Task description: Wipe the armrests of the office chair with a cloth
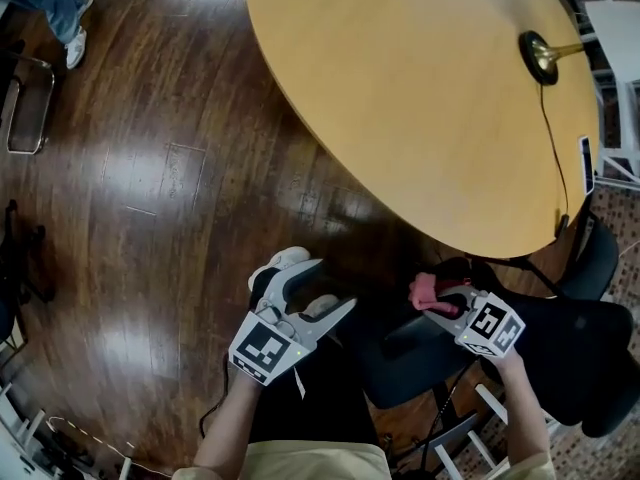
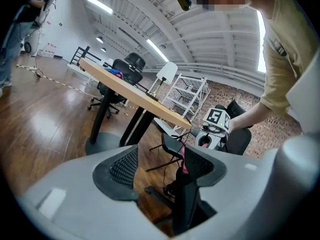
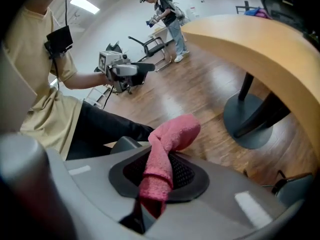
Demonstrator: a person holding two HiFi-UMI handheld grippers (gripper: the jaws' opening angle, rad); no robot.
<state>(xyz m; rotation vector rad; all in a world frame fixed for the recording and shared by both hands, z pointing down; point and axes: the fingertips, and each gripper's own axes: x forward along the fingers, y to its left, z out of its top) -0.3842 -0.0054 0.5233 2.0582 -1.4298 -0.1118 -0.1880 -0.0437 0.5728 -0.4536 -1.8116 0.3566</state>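
Note:
In the head view my right gripper is shut on a bunched pink cloth, just above the dark armrest of the black office chair. The right gripper view shows the cloth pinched between the pads, its free end folded over the top. My left gripper is to the left of the chair, above the floor. It is open, and the left gripper view shows nothing between its pads. Past them are the armrest, the right gripper and a strip of cloth.
A large oval wooden table fills the top of the head view, with a brass lamp base and its cable. The floor is dark wood. Another chair and a person's legs are at far left.

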